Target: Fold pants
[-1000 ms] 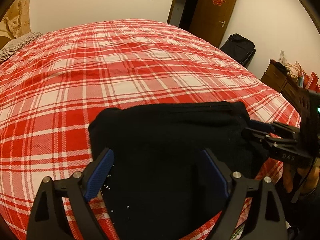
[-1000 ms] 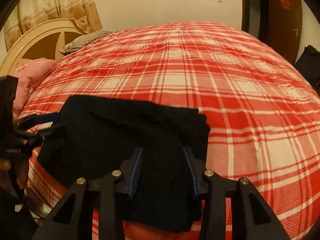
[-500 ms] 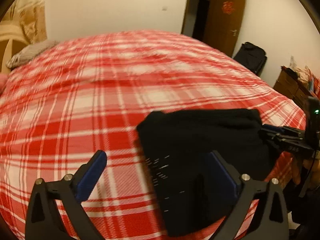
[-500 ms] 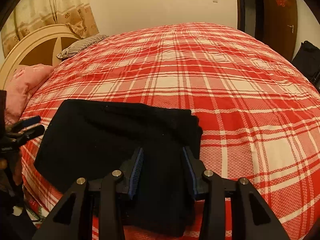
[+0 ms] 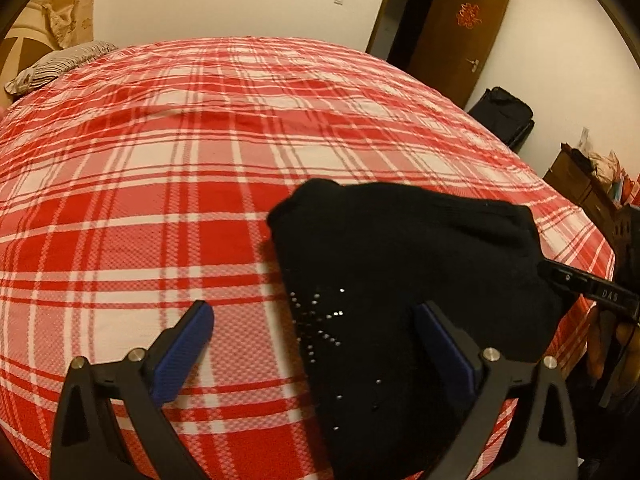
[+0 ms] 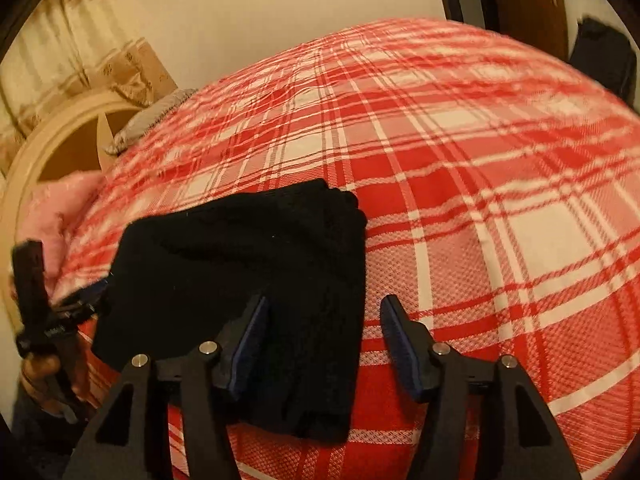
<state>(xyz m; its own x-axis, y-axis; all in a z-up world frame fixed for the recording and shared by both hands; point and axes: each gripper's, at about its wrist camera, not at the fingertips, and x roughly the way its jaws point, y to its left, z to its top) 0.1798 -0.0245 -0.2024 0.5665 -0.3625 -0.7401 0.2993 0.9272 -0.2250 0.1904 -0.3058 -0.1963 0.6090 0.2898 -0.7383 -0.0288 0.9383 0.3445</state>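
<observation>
The black pants (image 5: 404, 276) lie folded into a compact stack on the red plaid bedspread (image 5: 160, 168), near its front edge. My left gripper (image 5: 312, 316) hovers wide open over the stack's left edge. One blue pad is above bare bedspread, the other above black fabric, and neither presses. In the right wrist view the pants (image 6: 248, 272) reach between the fingers of my right gripper (image 6: 325, 304). Its jaws are opening, with the right pad over the bedspread and clear of the fabric. Each gripper shows in the other's view: right gripper (image 5: 592, 288), left gripper (image 6: 60, 316).
A striped pillow (image 5: 56, 64) and a cream headboard (image 6: 44, 160) are at the bed's far left, with pink bedding (image 6: 52, 208) beside them. A brown door (image 5: 460, 36), a black bag (image 5: 504, 116) and a cluttered wooden dresser (image 5: 580, 180) line the right wall.
My left gripper slid left until only the stack's left edge lies between its fingers. My right gripper's jaws spread and let go of the fabric while the wrist rolled and shifted right.
</observation>
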